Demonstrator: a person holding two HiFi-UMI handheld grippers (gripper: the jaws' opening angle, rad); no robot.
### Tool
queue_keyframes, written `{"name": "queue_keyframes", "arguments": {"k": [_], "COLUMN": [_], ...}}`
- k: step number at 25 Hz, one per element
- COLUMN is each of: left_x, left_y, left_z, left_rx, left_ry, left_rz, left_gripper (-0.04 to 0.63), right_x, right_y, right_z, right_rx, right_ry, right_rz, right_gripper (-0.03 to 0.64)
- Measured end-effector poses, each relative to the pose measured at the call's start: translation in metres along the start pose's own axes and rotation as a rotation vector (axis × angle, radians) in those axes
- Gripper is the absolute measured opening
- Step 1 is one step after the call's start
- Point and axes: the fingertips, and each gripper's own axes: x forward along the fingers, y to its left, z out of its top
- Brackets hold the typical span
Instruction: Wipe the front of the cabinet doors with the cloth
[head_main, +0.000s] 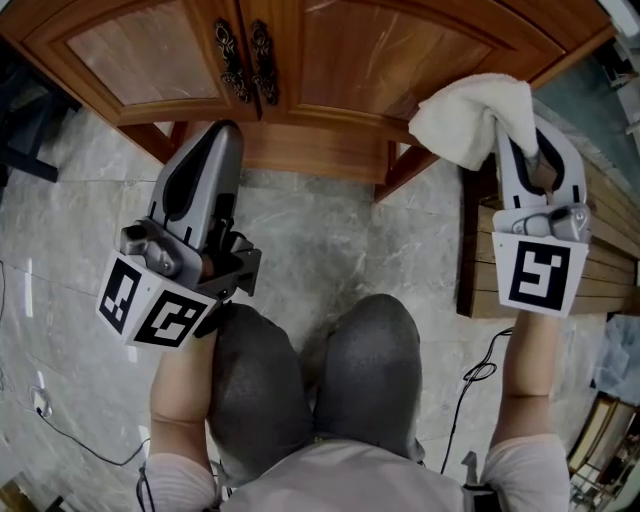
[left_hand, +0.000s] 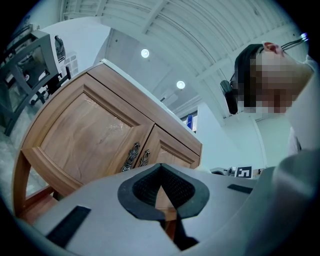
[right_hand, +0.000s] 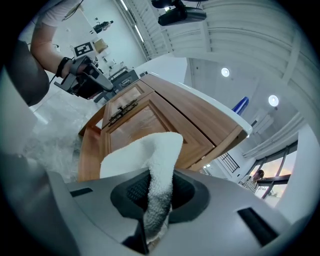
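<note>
The wooden cabinet has two doors, a left door (head_main: 140, 50) and a right door (head_main: 400, 50), with dark ornate handles (head_main: 247, 60) where they meet. My right gripper (head_main: 522, 135) is shut on a white terry cloth (head_main: 465, 115), which hangs bunched from its jaws just off the cabinet's lower right corner. In the right gripper view the cloth (right_hand: 150, 150) folds over the jaws of that gripper (right_hand: 152, 200), with the right door (right_hand: 135, 122) beyond. My left gripper (head_main: 225, 135) is shut and holds nothing, low in front of the left door (left_hand: 85, 135).
Grey marbled floor (head_main: 330, 240) spreads below the cabinet, with the cabinet legs (head_main: 405, 170) standing on it. A slatted wooden bench (head_main: 605, 250) stands at the right. A black cable (head_main: 475, 375) lies by the person's knees (head_main: 310, 380). Dark furniture (head_main: 20, 120) sits at the far left.
</note>
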Motion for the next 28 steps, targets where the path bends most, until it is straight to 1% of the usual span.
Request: {"name": "queue_keyframes", "arguments": {"k": [3, 5, 8, 12, 16, 19, 23, 28], "left_x": [-0.005, -0.01, -0.018, -0.025, -0.034, -0.039, -0.044, -0.046], "left_y": [0.003, 0.007, 0.013, 0.02, 0.027, 0.033, 0.039, 0.046], "left_z": [0.004, 0.006, 0.01, 0.015, 0.013, 0.012, 0.015, 0.016], "left_rx": [0.002, 0.004, 0.013, 0.024, 0.029, 0.026, 0.027, 0.012], "left_ry": [-0.007, -0.011, -0.015, -0.019, -0.006, 0.004, 0.004, -0.008], "left_rz": [0.008, 0.019, 0.04, 0.056, 0.067, 0.071, 0.076, 0.079], "left_gripper": [0.017, 0.017, 0.017, 0.017, 0.017, 0.017, 0.017, 0.017], "right_x": [-0.002, 0.002, 0.018, 0.045, 0.066, 0.077, 0.089, 0.091], "right_y": [0.018, 0.039, 0.075, 0.109, 0.136, 0.148, 0.154, 0.152], "right_z": [0.016, 0.03, 0.055, 0.087, 0.115, 0.129, 0.135, 0.13], "right_rx": [-0.001, 0.03, 0.086, 0.132, 0.099, 0.078, 0.041, 0.008], "right_ry": [-0.022, -0.051, -0.125, -0.206, -0.255, -0.275, -0.267, -0.237], "right_rz": [0.031, 0.068, 0.128, 0.169, 0.211, 0.22, 0.211, 0.208], "right_gripper": [0.071, 0.071, 0.071, 0.071, 0.071, 0.071, 0.071, 0.071]}}
